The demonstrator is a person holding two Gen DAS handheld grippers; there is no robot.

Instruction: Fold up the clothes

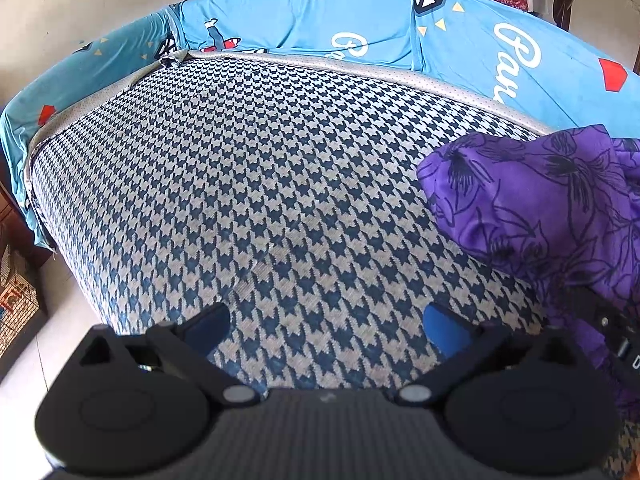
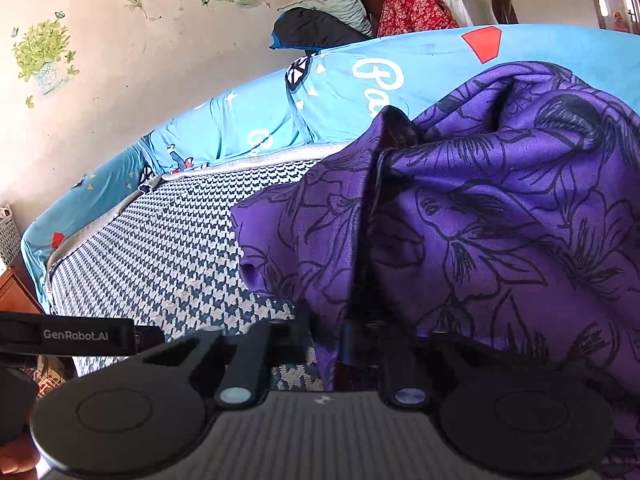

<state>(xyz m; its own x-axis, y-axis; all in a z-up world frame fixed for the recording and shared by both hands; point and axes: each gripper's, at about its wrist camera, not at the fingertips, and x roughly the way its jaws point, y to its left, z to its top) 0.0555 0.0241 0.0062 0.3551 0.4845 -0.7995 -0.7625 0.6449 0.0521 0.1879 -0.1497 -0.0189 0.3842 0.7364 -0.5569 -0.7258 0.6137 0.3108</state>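
Note:
A purple garment with black flower outlines (image 2: pixel 480 220) is bunched up and lifted over the right side of the blue-and-white houndstooth bed surface (image 2: pixel 160 248). My right gripper (image 2: pixel 346 332) is shut on a fold of that garment, and cloth drapes over its fingers. In the left wrist view the garment (image 1: pixel 540 200) hangs at the right edge. My left gripper (image 1: pixel 326 316) stands open over the bare houndstooth surface (image 1: pixel 260 180), with nothing between its blue pads (image 1: pixel 444 326). It is to the left of the garment and apart from it.
Blue printed bedding (image 1: pixel 360 28) is rolled along the far and left edges of the bed. Behind it are a dark pillow (image 2: pixel 316 32) and red floral cloth (image 2: pixel 412 4). A wall with plant stickers (image 2: pixel 40 52) stands at the back; wooden furniture (image 2: pixel 16 292) is at the left.

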